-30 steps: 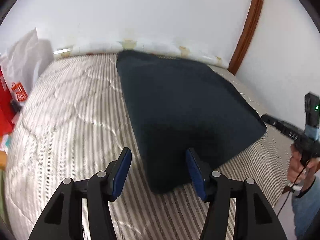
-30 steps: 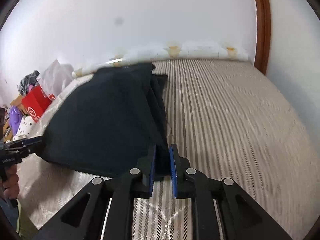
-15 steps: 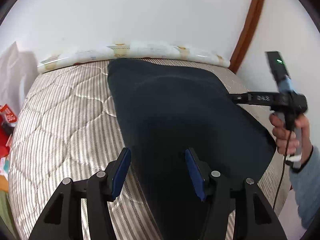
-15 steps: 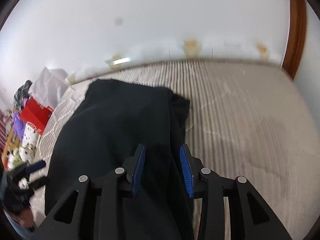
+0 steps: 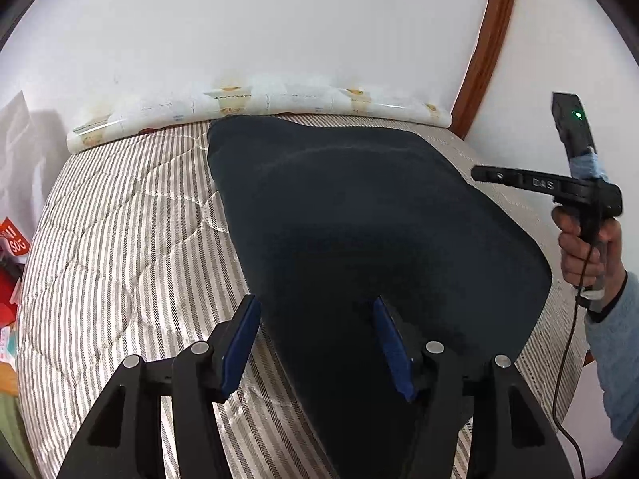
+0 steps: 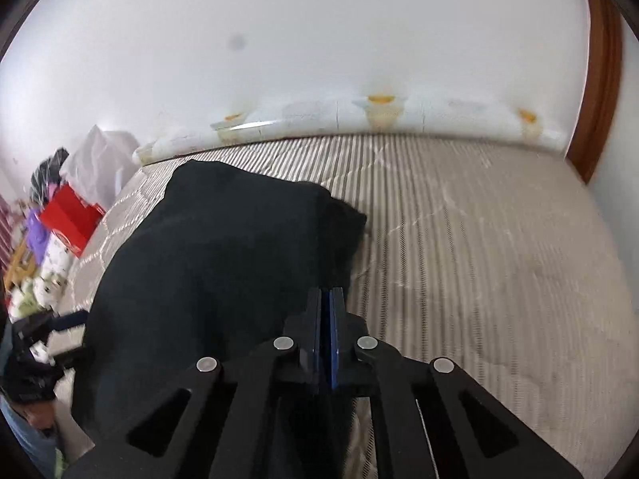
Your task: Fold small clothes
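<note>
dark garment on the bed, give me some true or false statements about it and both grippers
1. The left gripper is open. True.
2. The dark garment hangs in the air above the striped mattress. False: it lies on the mattress.
3. The right gripper is wide open. False: its fingers are closed together, whether on cloth I cannot tell.
4. A red box sits beside the bed. True.
5. The garment is white. False: it is dark, nearly black.

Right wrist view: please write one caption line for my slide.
Right claw shut over the edge of a dark garment lying on a striped mattress; whether it grips cloth is unclear.
</note>
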`<state>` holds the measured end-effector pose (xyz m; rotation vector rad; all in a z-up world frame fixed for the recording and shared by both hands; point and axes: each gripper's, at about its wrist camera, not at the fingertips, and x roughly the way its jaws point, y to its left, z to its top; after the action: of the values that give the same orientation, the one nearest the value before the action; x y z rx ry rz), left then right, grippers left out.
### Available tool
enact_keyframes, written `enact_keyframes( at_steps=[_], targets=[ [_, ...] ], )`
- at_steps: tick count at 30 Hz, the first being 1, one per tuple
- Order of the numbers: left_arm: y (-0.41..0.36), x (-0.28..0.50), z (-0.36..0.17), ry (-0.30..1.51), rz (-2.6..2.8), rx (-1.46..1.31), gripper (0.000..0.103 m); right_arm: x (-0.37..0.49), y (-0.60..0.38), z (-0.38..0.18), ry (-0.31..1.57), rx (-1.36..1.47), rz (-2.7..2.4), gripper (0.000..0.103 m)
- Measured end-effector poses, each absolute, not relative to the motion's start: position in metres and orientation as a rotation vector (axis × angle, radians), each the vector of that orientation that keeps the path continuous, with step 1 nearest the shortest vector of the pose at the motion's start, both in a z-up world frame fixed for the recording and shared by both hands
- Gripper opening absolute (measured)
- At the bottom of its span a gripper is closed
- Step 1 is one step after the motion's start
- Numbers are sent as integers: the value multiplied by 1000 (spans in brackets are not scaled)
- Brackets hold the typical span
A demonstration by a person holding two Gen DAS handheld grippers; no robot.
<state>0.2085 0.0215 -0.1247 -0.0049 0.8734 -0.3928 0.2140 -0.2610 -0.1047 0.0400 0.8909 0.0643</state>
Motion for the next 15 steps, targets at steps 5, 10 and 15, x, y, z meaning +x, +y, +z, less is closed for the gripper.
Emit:
enact_keyframes(
  at_steps=[5,10,15],
  targets=[
    [24,202,-125,881,-416,-51,55,190,-272,-100,891,148,116,42],
    [20,202,-130,898,-407,-65,56,200,-268,-118,910,208,111,36],
    [25,202,-129,929,-412,-107,56,208,-270,-125,883,200,156,7]
  ],
)
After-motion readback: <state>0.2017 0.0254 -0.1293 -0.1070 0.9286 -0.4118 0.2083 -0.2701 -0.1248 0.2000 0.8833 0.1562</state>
